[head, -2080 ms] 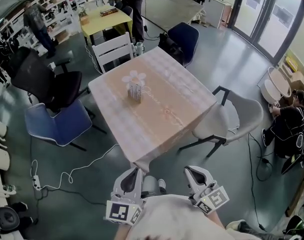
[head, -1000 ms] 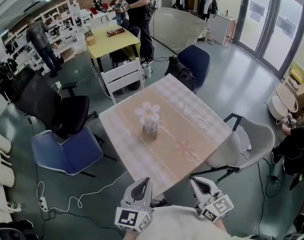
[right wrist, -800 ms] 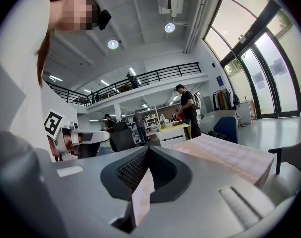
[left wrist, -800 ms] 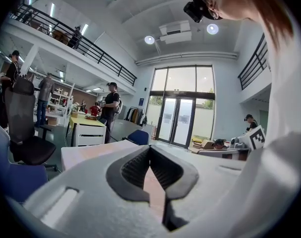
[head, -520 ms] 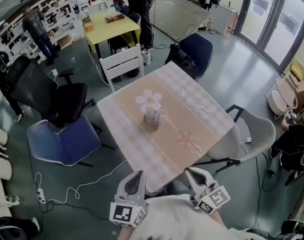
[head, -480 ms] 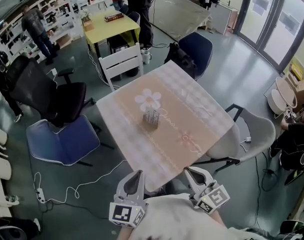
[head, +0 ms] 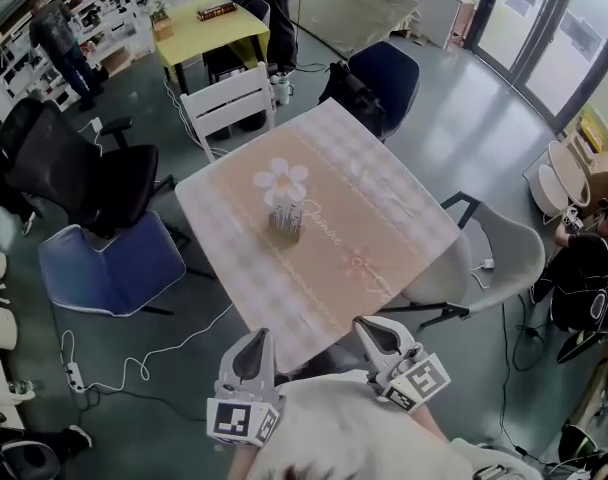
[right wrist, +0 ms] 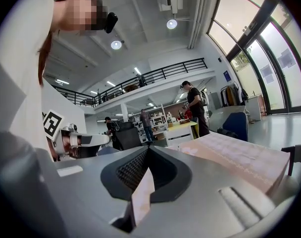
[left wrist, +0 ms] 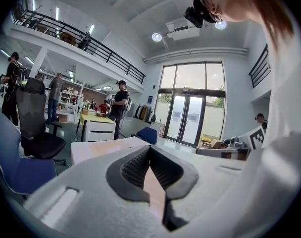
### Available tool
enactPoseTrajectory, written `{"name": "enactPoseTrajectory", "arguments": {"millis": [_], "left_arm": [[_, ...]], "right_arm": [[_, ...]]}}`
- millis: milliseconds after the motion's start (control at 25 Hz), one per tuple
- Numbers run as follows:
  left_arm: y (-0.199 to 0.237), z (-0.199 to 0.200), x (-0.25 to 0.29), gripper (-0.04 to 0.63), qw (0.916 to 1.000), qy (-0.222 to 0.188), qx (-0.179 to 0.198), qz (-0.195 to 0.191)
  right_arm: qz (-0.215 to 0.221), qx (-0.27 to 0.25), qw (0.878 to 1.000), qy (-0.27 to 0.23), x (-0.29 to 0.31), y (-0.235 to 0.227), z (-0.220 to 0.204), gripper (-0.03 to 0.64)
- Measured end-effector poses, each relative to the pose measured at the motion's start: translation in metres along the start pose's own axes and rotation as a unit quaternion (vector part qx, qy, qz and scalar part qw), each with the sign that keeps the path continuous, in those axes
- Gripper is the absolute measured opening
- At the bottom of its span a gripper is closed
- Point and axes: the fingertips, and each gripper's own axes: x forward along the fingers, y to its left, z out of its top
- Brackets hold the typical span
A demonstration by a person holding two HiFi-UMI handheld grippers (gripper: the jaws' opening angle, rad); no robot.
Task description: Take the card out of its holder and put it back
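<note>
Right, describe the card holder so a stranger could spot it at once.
Find the square table with the pale pink cloth. Near its middle stands the card holder, small and grey, topped by a white flower-shaped card; nothing else is on that table.

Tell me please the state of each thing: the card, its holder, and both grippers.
Card, standing in its holder, not yet taken out.
Holder, upright on the table, card inside.
Left gripper, shut, empty.
Right gripper, shut, empty.
</note>
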Motion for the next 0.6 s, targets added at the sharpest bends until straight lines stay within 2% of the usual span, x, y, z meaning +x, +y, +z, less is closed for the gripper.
{"name": "enactPoseTrajectory", "arguments": {"millis": [360,600], "left_arm": [[-0.021,0.017,0.043,0.000,0.9999,-0.009,-0.009,0.008],[-0.017,0.017,0.055,0.000,0.9989,-0.013,-0.016,0.042]], "right_arm": [[0.030,0.006,1.000,0.004,0.013,-0.038,0.020,0.002],[0.064,0.004,0.998,0.022,0.029,-0.055,0.021,0.002]]}}
